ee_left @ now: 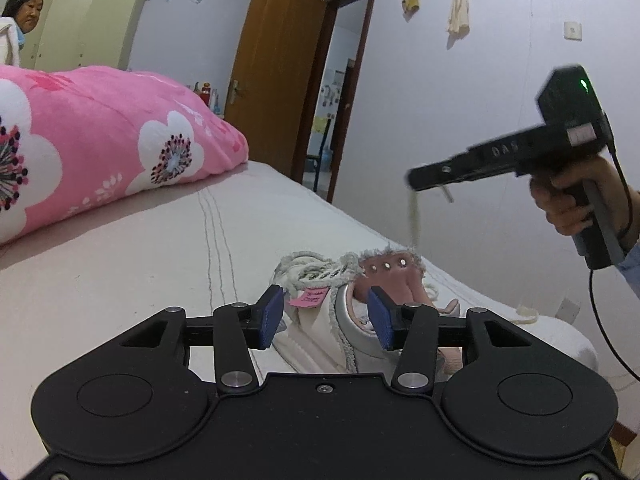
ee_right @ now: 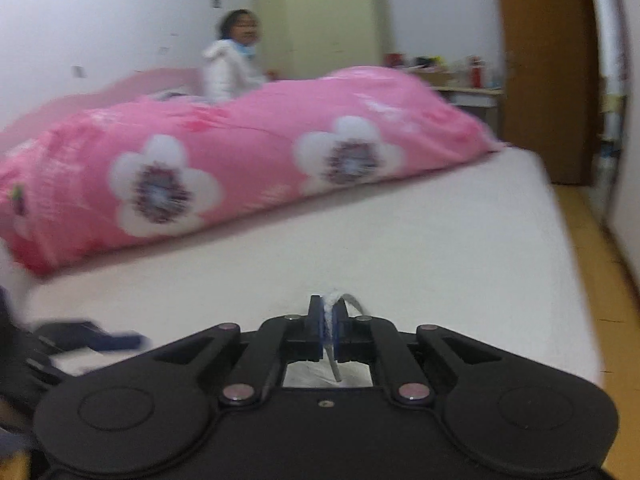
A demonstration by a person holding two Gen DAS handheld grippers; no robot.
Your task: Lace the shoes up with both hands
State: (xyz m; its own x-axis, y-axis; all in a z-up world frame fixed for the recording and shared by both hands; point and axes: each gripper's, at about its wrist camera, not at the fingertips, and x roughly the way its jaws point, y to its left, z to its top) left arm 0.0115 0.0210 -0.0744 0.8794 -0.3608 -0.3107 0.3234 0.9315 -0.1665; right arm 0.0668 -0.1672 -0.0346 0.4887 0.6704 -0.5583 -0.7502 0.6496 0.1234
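A white shoe (ee_left: 316, 336) with a pink tongue (ee_left: 394, 276) and frayed eyelet edges lies on the bed. My left gripper (ee_left: 325, 320) is open, its blue pads (ee_left: 269, 318) standing on either side of the shoe's collar without pressing on it. Up at the right, a hand holds my right gripper (ee_left: 414, 179), which is shut on a cream shoelace (ee_left: 415, 216). The lace runs taut down to the shoe's top eyelets. In the blurred right wrist view the lace (ee_right: 330, 307) shows pinched between the right gripper (ee_right: 329, 320) pads.
A pink flowered quilt (ee_left: 100, 140) fills the back left of the white mattress (ee_left: 140, 264). A person in white (ee_right: 228, 72) is behind it. The bed's edge (ee_left: 520, 312) drops off just right of the shoe. A brown door (ee_left: 280, 80) stands open.
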